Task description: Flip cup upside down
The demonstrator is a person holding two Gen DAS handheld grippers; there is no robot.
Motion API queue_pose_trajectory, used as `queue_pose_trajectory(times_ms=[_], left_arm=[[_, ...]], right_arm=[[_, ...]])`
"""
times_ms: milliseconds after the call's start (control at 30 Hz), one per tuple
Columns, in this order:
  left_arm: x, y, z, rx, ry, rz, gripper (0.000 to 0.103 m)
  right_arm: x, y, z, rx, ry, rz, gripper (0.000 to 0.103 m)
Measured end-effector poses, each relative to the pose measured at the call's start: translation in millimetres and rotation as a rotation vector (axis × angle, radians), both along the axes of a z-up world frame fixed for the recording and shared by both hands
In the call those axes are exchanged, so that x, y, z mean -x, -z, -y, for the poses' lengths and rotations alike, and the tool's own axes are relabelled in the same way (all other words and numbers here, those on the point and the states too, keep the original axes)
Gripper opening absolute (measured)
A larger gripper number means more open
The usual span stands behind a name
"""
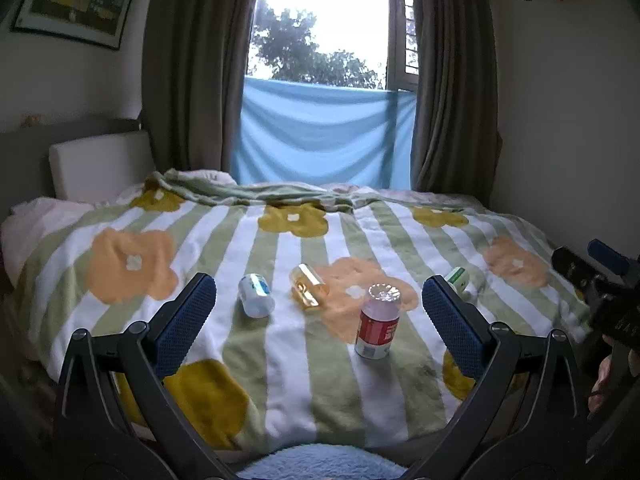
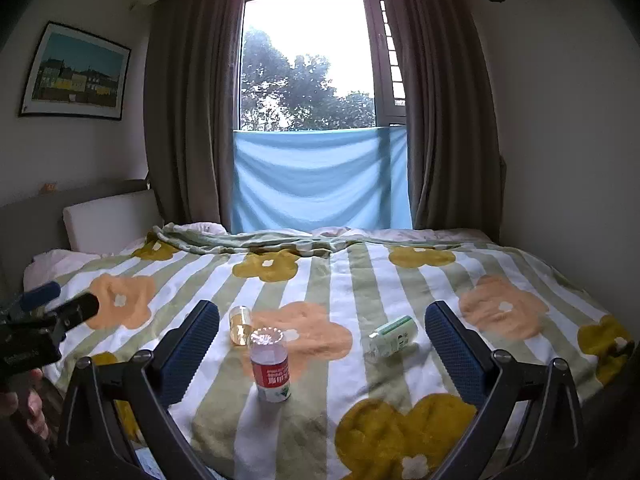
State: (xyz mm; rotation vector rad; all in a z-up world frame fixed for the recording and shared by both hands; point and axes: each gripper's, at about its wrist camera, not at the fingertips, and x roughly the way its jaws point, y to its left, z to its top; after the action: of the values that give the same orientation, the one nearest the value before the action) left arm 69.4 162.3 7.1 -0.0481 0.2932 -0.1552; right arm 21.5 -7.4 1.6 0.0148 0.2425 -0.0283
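Note:
A clear cup with a red label [image 1: 377,322] stands on the flowered blanket with its base up, and it also shows in the right wrist view [image 2: 271,366]. My left gripper [image 1: 318,316] is open and empty, held back from the cup. My right gripper [image 2: 322,352] is open and empty, with the cup just inside its left finger [image 2: 190,354]. An amber cup [image 1: 308,286] lies on its side behind it, also in the right wrist view [image 2: 240,325]. The right gripper's body shows at the far right of the left wrist view [image 1: 600,284].
A white and blue cup [image 1: 256,294] lies on its side at the left. A green and white cup [image 2: 392,336] lies on its side at the right, partly hidden behind my right finger in the left wrist view [image 1: 458,278]. The bed [image 2: 520,280] runs back to curtains and a window.

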Motion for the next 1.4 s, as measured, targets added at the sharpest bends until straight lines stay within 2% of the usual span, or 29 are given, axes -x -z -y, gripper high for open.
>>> queue_pose_trajectory(times_ms=[100,333,1400], left_arm=[[5,-1,2,-0.013,-0.002,0.013,0.103],[9,-2,-1,0.012,0.009,0.007,0.103],[17,-7,3,-0.007,-0.003,0.029,0.103]], right_arm=[[3,0,-7,0.016,-0.001,-0.001,0.103],[9,-4,-13,0.018,-0.007,0.016,0.103],[14,-6,-14,0.014,0.007,0.029,0.103]])
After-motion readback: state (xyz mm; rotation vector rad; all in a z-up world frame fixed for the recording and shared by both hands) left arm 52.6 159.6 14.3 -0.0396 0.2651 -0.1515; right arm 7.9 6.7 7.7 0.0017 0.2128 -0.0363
